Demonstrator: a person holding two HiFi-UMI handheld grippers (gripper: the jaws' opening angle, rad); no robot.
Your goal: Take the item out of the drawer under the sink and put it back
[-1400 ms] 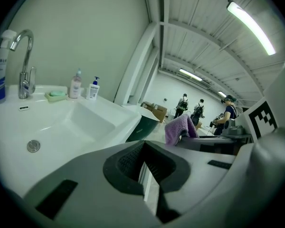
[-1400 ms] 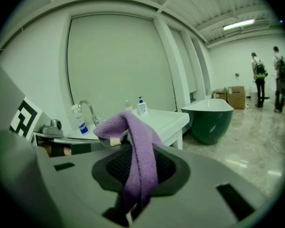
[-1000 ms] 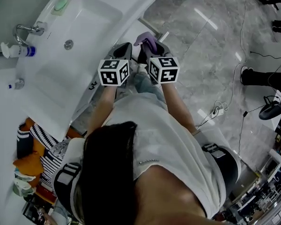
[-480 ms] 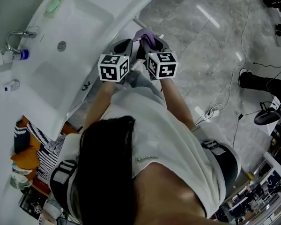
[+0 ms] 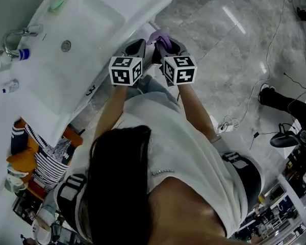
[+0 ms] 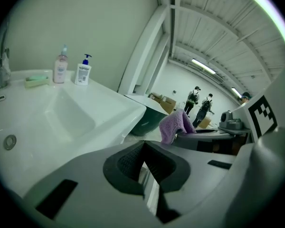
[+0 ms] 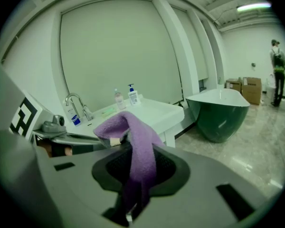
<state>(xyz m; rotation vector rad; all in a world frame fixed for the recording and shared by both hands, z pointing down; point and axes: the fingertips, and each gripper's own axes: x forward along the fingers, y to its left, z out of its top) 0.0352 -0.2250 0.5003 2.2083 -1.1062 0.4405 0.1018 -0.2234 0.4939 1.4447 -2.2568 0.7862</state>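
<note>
A purple cloth [image 5: 160, 36] hangs from my right gripper [image 5: 169, 47], which is shut on it; in the right gripper view the cloth [image 7: 133, 141] drapes over and down between the pads. Close beside it on the left, my left gripper [image 5: 135, 49] is shut with nothing in it, its pads [image 6: 133, 160] meeting at the tips. Both grippers hover just off the front edge of the white sink [image 5: 86, 29], near its corner. From the left gripper view the cloth [image 6: 175, 125] shows to the right. The drawer under the sink is hidden below the basin and the grippers.
A tap [image 5: 13, 40] and soap bottles [image 6: 83, 69] stand at the sink's back. A dark green bathtub [image 7: 218, 110] lies beyond it. Cables [image 5: 234, 121] and someone's shoes [image 5: 280, 98] are on the marble floor at right. Striped and orange cloths [image 5: 41, 157] pile up at lower left.
Both grippers have shifted together a little closer to the sink's front corner. The purple cloth stays in the right one.
</note>
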